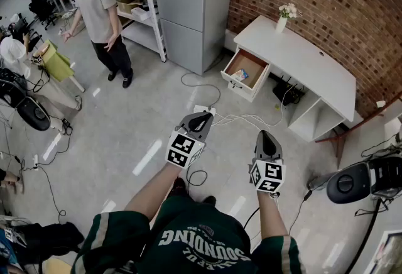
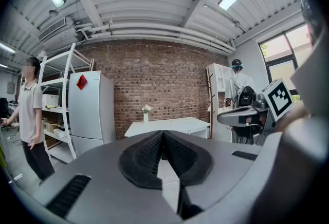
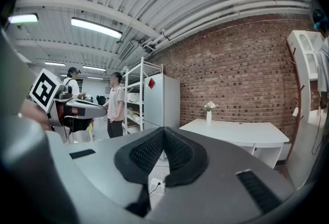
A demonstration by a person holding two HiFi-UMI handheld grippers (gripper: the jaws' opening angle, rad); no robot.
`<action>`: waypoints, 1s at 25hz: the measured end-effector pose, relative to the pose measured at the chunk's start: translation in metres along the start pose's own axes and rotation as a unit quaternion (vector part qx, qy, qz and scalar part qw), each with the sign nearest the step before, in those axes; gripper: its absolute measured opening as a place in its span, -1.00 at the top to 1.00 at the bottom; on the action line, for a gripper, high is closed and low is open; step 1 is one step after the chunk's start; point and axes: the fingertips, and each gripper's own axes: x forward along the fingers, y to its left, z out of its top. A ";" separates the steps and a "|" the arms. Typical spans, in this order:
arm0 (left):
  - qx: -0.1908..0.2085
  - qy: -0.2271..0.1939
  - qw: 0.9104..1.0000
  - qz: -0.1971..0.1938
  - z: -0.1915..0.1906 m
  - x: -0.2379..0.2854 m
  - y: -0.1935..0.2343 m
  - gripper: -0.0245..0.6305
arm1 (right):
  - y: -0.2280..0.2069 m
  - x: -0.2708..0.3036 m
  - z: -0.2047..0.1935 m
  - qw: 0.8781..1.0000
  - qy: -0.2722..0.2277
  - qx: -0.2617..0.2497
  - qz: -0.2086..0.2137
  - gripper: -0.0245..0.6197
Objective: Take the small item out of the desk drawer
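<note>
The left claw (image 1: pixel 203 117) and right claw (image 1: pixel 264 136) are both pinched together, empty, well short of the white worktop (image 1: pixel 304 56). Its open drawer (image 1: pixel 253 64) holds a small blue-and-white item (image 1: pixel 240 75).

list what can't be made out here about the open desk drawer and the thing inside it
- Small item in the drawer: head view, too small to identify; it shows only as a pale bluish patch.
- Drawer, left gripper view: hidden behind the shut left gripper; only the desk top shows.
- Drawer, right gripper view: hidden behind the shut right gripper; only the desk top shows.
</note>
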 end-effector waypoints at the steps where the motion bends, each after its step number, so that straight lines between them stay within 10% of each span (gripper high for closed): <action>1: 0.001 0.002 1.000 0.000 -0.001 0.001 -0.001 0.88 | -0.002 -0.001 0.001 1.000 -0.008 0.004 -0.003 0.85; 25: -0.004 0.016 1.000 -0.006 -0.007 0.006 -0.023 0.88 | 0.000 -0.019 -0.014 0.999 -0.004 0.023 0.021 0.85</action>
